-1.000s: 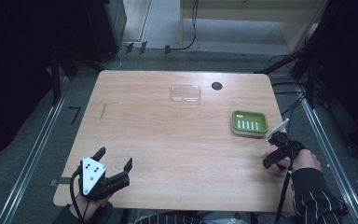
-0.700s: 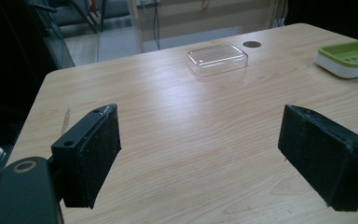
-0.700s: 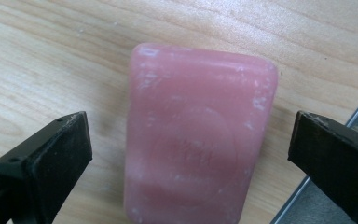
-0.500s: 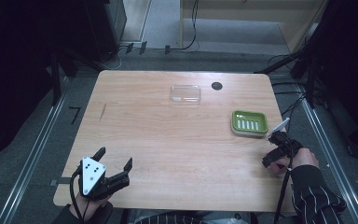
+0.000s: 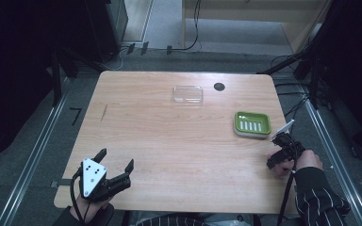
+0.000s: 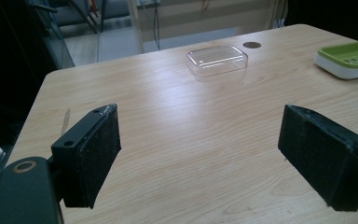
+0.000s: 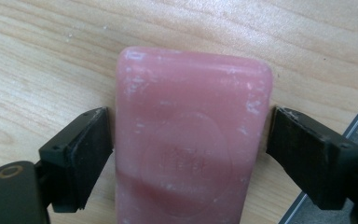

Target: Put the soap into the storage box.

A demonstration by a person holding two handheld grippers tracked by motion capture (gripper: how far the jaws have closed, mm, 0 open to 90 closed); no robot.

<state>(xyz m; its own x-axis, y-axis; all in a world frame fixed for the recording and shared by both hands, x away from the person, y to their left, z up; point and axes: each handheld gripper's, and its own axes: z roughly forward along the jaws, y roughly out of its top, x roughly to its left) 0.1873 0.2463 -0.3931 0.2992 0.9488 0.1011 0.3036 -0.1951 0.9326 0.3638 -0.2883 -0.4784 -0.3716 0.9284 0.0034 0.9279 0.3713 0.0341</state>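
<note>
- Barely anything has shifted over the last second: in the high view the right gripper (image 5: 283, 153) sits at the table's right edge much as it did before, only nudged a touch, and the left gripper (image 5: 104, 175) has not moved from the near left corner.
- That stillness suggests, as a guess, that the right hand is settling its hold on the soap, not carrying it yet.
- Up close, the right gripper view shows a pink soap bar (image 7: 191, 140) lying on the wooden table (image 7: 51, 56), between the jaws; both pads touch or nearly touch its sides, so a firm grip cannot be told.
- From above the bar is hidden by hand and gripper, yet the green soap dish (image 5: 252, 124) stands just beyond, likely its destination.
- Meanwhile the left gripper view shows its jaws spread wide and empty, with a clear plastic lid (image 6: 217, 60) far across the table.
</note>
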